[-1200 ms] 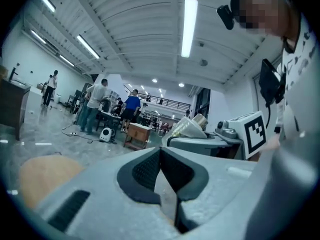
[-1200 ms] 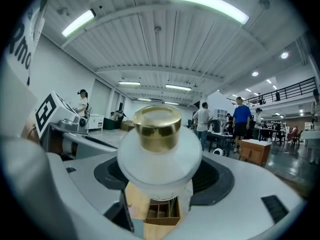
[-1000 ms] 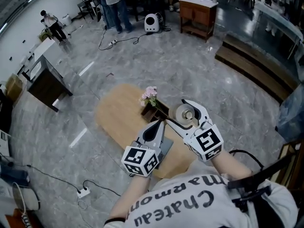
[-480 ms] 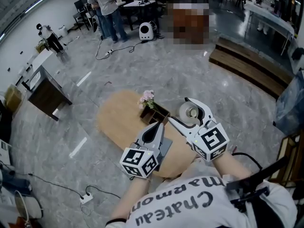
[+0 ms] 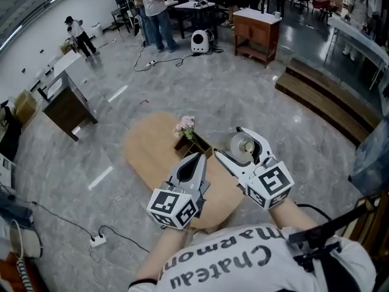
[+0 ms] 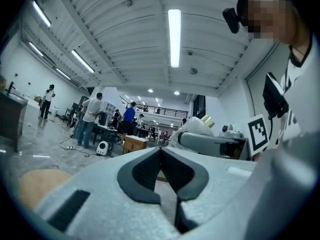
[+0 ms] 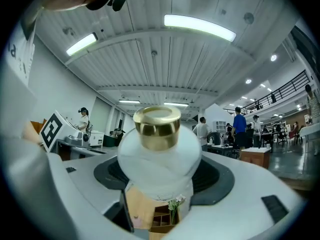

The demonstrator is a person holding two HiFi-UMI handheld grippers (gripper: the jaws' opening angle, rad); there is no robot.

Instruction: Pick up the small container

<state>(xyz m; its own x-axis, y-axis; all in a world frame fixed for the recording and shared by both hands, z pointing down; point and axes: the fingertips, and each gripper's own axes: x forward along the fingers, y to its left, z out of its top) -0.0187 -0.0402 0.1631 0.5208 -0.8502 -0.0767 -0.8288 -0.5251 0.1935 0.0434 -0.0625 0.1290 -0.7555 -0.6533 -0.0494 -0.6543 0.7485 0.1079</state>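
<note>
head view: right gripper [image 5: 228, 142] is clamped on the small container [image 5: 242, 145], which sits right between its jaws and looks to be up off the wooden table [image 5: 146, 154]. left gripper [image 5: 199, 158] hangs just beside it, with the flower box [image 5: 196, 143] ahead of its tip.

left gripper view: jaws pressed together with nothing in them. my guess is it's just parked out of the way.

right gripper view: the pads hug the frosted body below the gold cap [image 7: 156, 126], and the cap pokes out past the jaws. probably gripped there because the round body is the widest, least slippery bit.
</note>
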